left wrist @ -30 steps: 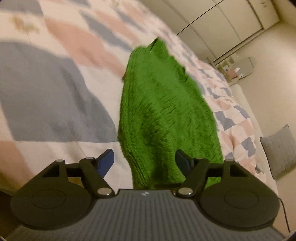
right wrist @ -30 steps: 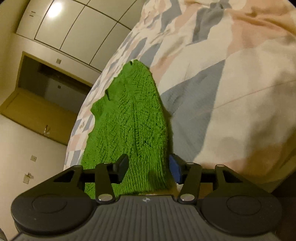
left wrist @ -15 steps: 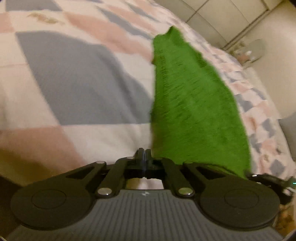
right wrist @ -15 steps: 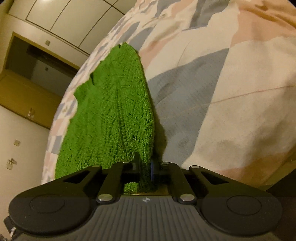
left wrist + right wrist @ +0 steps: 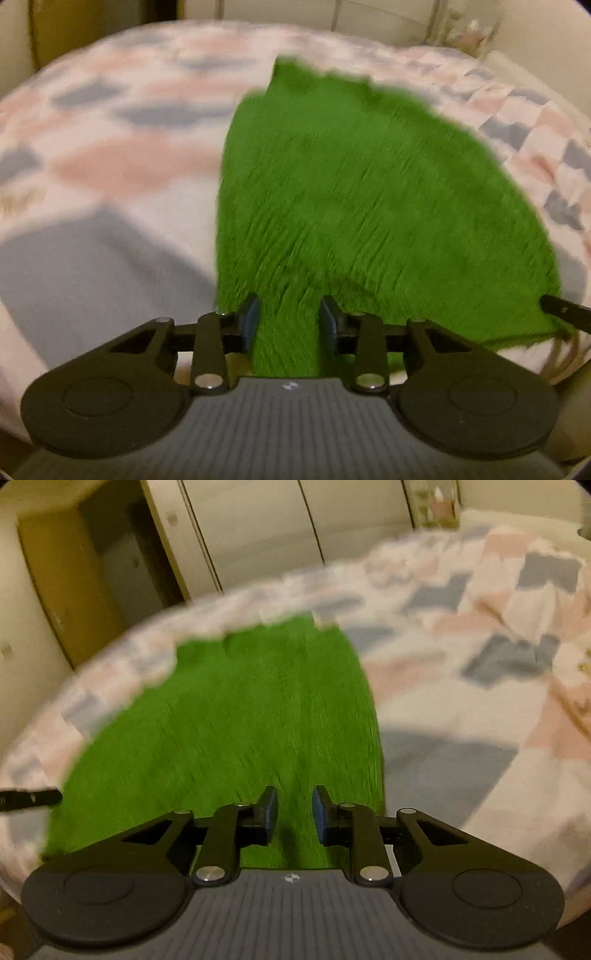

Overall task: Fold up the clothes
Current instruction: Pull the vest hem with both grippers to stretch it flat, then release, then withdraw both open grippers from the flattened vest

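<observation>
Green knitwear, the sweater (image 5: 369, 206), is spread on the patchwork bed (image 5: 110, 166), its near hem at the edge. Half a second ago both jaw pairs were clenched at that hem; now the left gripper (image 5: 288, 319) and right gripper (image 5: 294, 814) are parted, cloth lying between the fingers, seemingly unpinched. Heavy blur is seen. The hem is judged released after a tug.

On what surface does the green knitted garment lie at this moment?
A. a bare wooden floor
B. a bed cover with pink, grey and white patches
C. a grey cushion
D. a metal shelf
B: the green knitted garment lies spread on the patchwork bed cover.
</observation>
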A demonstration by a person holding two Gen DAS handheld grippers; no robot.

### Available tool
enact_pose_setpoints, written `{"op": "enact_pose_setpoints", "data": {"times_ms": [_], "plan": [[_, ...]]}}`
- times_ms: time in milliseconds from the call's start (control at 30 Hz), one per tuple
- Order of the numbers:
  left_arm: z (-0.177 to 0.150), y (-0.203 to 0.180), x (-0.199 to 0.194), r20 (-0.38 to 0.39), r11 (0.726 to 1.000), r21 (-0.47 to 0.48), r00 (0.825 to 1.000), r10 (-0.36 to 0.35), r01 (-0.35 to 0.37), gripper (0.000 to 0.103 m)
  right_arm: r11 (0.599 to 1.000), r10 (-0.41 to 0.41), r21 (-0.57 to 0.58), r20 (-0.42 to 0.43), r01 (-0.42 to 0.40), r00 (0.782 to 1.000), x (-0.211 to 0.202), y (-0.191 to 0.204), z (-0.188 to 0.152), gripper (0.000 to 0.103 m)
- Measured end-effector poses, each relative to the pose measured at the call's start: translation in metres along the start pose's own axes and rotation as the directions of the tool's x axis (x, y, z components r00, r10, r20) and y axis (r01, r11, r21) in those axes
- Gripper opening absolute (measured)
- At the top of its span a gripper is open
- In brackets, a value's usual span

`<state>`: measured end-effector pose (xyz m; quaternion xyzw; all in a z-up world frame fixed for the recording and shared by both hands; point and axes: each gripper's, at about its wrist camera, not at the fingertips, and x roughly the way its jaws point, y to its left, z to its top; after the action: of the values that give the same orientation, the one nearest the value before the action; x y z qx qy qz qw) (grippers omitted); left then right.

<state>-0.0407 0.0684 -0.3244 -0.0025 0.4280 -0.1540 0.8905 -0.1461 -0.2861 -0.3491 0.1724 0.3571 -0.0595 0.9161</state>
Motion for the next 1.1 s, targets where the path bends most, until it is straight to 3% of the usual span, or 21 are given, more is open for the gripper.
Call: {"op": "enact_pose_setpoints", "data": {"times_ms": [100,200,267,300,400,433,533,933,1100], "plan": [[-0.002,-0.012,-0.012,-0.044,0.998,0.015,0.997,0.067,-0.067,0.035,1.0,-0.019,-0.014,-0.032,0.019,0.999,0.002,0.001,-0.008,0.02],[-0.001,-0.021,-0.039,-0.063,0.997,0.01,0.995,0.078,-0.078,0.038,0.999,-0.036,-0.001,-0.053,0.036,0.998,-0.013,0.004,-0.005,0.023],[0.003,-0.03,-0.059,-0.045,0.997,0.018,0.996,0.073,-0.072,0.041,0.999,-0.035,0.026,-0.049,0.037,0.998,-0.022,0.008,0.001,0.033],[0.007,-0.035,-0.067,-0.031,0.997,0.029,0.997,0.076,-0.075,0.046,0.999,-0.029,0.029,-0.034,0.03,0.999,-0.031,0.011,0.003,0.043],[0.015,-0.054,-0.09,0.023,0.991,0.073,0.994,0.107,-0.108,0.058,1.0,0.01,0.017,0.03,-0.01,0.999,-0.06,0.025,0.011,0.05],[0.014,-0.06,-0.097,0.034,0.989,0.083,0.992,0.12,-0.122,0.063,1.0,0.02,0.015,0.047,-0.021,0.999,-0.071,0.029,0.014,0.057],[0.01,-0.072,-0.11,0.034,0.987,0.09,0.991,0.131,-0.134,0.065,1.0,0.02,0.016,0.064,-0.021,0.998,-0.097,0.04,0.019,0.071],[-0.016,-0.087,-0.15,0.058,0.986,0.099,0.99,0.128,-0.133,0.078,1.0,-0.018,-0.003,0.034,0.019,0.999,-0.139,0.066,-0.006,0.098],[-0.021,-0.089,-0.163,0.076,0.987,0.098,0.99,0.118,-0.126,0.079,0.998,-0.043,-0.04,0.061,0.045,0.997,-0.152,0.078,-0.009,0.101]]}}
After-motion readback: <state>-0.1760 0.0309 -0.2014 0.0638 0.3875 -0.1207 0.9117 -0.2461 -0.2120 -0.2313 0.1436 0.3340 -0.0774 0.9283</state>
